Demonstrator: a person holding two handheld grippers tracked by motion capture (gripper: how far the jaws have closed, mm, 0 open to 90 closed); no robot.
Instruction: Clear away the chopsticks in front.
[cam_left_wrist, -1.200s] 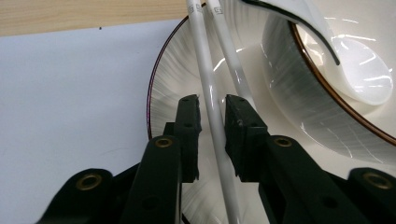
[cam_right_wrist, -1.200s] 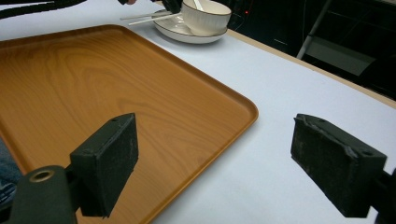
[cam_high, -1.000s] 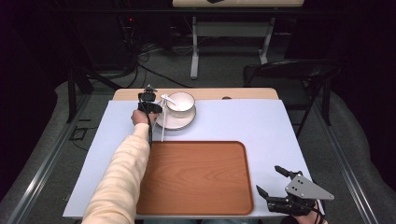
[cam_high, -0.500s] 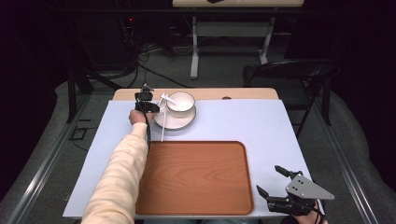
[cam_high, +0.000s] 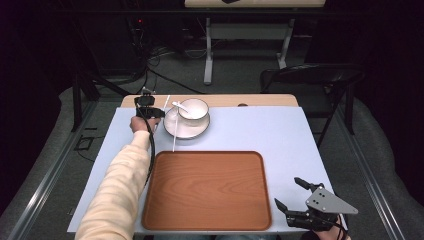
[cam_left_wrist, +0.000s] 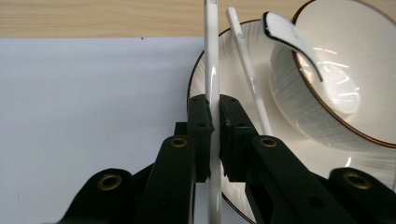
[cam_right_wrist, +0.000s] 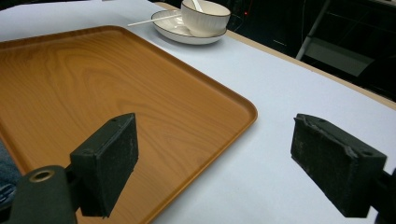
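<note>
Pale blue table (cam_high: 280, 145) — smooth wooden tray (cam_high: 207, 190) central. Left gripper (cam_left_wrist: 212, 122) clamps a glossy white chopstick (cam_left_wrist: 211, 65) over the ribbed saucer (cam_left_wrist: 299, 144); right gripper (cam_right_wrist: 215, 163) released — jaws wide apart.

Dark lab: cables (cam_high: 150, 65), bare table (cam_high: 280, 130)

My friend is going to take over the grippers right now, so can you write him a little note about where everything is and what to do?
Left gripper: jaws shut on one white chopstick, held over the edge of the saucer.
Right gripper: open, holding nothing, hanging near the table's front right corner beside the wooden tray.
Things: the second chopstick lies across the saucer; the bowl sits on the saucer with a white soup spoon in it, at the far side of the table.
Done: one chopstick gripped.
Left: probably moving the chopsticks, and maybe the dishes, to the tray, which has nothing on it yet.
</note>
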